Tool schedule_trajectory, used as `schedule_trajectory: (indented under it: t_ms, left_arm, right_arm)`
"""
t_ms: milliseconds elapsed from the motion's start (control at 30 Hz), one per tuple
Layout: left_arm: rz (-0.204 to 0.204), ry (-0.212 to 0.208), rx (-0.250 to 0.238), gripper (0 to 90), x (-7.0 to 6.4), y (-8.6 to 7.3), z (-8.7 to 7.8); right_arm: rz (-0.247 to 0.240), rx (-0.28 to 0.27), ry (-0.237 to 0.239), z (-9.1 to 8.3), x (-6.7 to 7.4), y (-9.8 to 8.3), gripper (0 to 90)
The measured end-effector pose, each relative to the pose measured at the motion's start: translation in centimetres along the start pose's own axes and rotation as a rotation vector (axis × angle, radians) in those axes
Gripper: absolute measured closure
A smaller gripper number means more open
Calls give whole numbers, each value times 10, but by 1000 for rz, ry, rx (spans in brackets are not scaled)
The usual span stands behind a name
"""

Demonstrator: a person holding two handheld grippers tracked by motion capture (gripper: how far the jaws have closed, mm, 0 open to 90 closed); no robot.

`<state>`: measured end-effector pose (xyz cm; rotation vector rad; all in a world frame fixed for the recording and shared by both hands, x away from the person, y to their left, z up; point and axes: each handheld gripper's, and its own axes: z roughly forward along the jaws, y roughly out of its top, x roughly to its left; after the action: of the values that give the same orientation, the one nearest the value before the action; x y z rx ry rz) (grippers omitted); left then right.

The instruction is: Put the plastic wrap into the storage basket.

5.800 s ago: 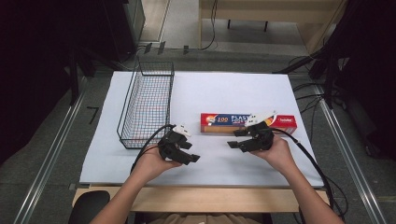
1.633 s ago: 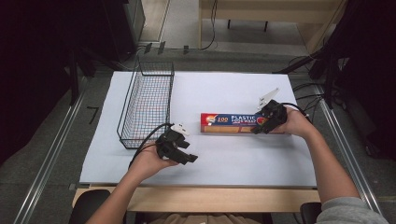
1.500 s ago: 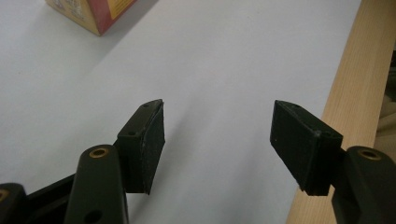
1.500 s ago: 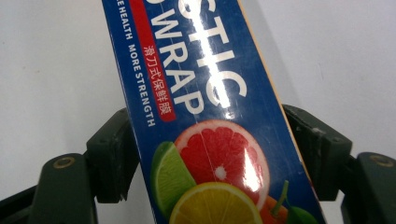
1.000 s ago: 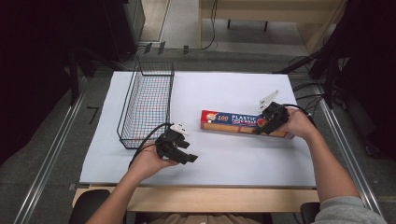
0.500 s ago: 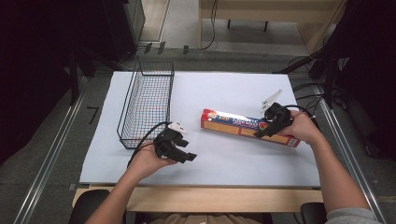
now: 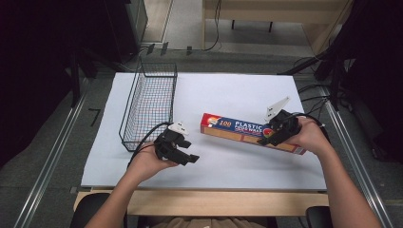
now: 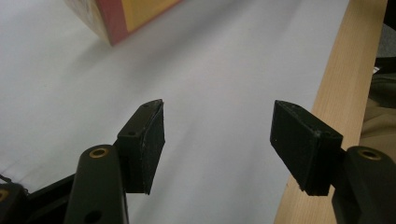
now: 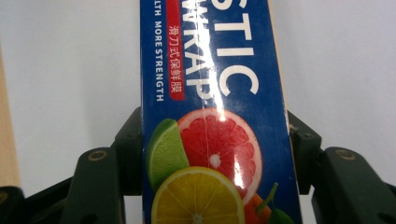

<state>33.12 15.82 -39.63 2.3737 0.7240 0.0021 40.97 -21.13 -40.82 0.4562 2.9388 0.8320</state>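
Nearest, left gripper [image 7: 183,154] low over the white table cover [image 7: 228,95], jaws spread wide with nothing between – wooden table edge [image 8: 327,116] just beside one jaw. Farther right, right gripper [image 7: 270,135] clamped across the plastic wrap box [image 7: 237,129], one jaw pressed to each long side. Beyond the left gripper, wire basket [image 7: 149,102], apart from both

A white sheet [image 7: 228,95] covers the table, and the table's pale wooden edge [image 7: 214,202] shows at the near side. A metal rail [image 7: 52,156] runs along the grey floor at the left. Black cables [image 7: 304,66] lie beyond the far right corner. A small dark mark [image 7: 95,116], perhaps tape, is on the floor.
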Motion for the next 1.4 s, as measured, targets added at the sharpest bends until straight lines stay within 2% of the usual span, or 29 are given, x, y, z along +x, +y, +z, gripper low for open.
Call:
schedule_trajectory:
  t_ms: [67,100,300,400,533,567,667,833,1000,1067,1100,1133,1167,1200,1233,1267,1333,1367,1400]
  left_arm:
    - [9,-5,2,359,0,0,-2]
    - [9,-10,-4,357,-1,1,-3]
    - [34,-12,-1,322,-2,1,-6]
    - [39,-19,-14,275,-2,2,-9]
    - [55,-16,-22,251,-2,3,-13]
    - [62,-17,-24,240,-3,4,-14]
    - [74,-22,-22,231,-5,7,-15]
    - [109,-25,-13,224,-9,16,-16]
    - [133,-26,-18,222,-13,21,-15]
    - [151,-28,-6,222,-14,23,-14]
    - [160,-33,-3,222,-15,24,-14]
    - [162,-32,-1,222,-16,25,-13]
    - [167,-39,1,223,-16,26,-12]
    - [172,-40,5,224,-17,27,-10]
    - [181,-43,8,224,-18,28,-8]
    - [190,-43,15,224,-19,30,-7]
    - [207,-43,25,224,-21,32,-4]
    - [214,-50,26,224,-22,33,-2]
    - [215,-56,28,224,-23,34,0]
  right_arm:
    - [-4,2,11,2,7,2,415]
    - [-22,11,21,3,15,4,414]
    - [-48,2,25,10,28,6,414]
    - [-40,9,44,14,35,5,414]
    - [-40,29,45,17,41,6,414]
    - [-54,26,46,18,42,7,413]
    - [-41,23,73,20,48,8,414]
    - [-47,26,88,20,55,11,413]
    - [-69,23,103,21,61,15,413]
    - [-81,26,110,21,64,17,413]
    - [-104,19,120,23,64,18,413]
    - [-101,27,114,23,66,19,413]
    - [-65,55,88,21,70,21,413]
    - [-107,34,117,23,69,22,413]
    - [-59,67,96,21,73,24,413]
    - [-83,53,91,22,75,26,413]
    - [-68,70,101,21,79,29,413]
    - [-138,26,118,24,76,31,413]
    - [-140,24,121,24,78,33,413]
